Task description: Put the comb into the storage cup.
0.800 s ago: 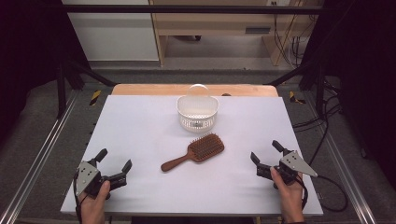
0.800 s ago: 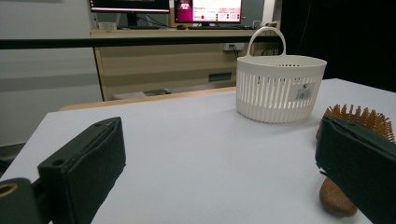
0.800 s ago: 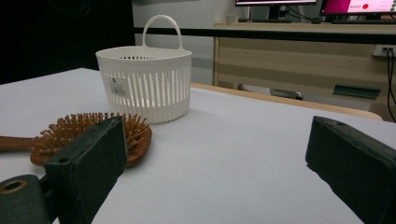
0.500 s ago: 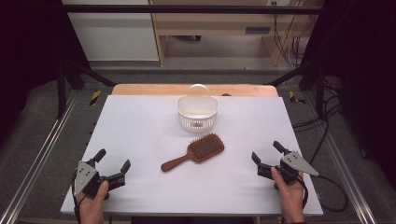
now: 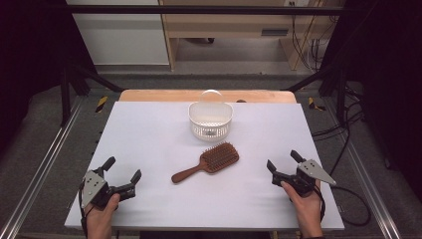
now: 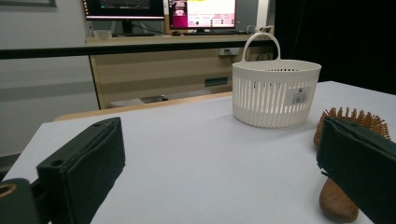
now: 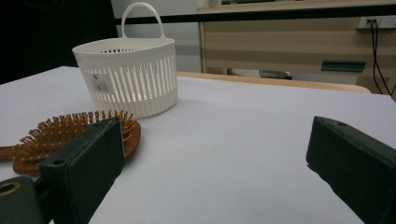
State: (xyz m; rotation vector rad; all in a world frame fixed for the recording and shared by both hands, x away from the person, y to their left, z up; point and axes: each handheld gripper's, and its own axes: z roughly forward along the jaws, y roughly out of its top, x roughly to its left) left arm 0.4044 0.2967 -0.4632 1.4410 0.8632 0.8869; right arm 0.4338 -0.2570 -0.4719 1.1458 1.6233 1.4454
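A wooden hairbrush (image 5: 206, 163) lies mid-table (image 5: 149, 129), bristles up, just in front of a white basket (image 5: 211, 119). Both tools, left (image 5: 121, 172) and right (image 5: 282, 161), rest spread and empty. The brush looks light and stiff; its slim handle suits gripping.

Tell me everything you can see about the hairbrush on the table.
The hairbrush is a brown paddle brush that looks wooden, with a wide head full of bristles pointing up and a short rounded handle. It lies flat on the white table, handle toward the near left, just in front of the white basket without touching it. Nothing holds it.
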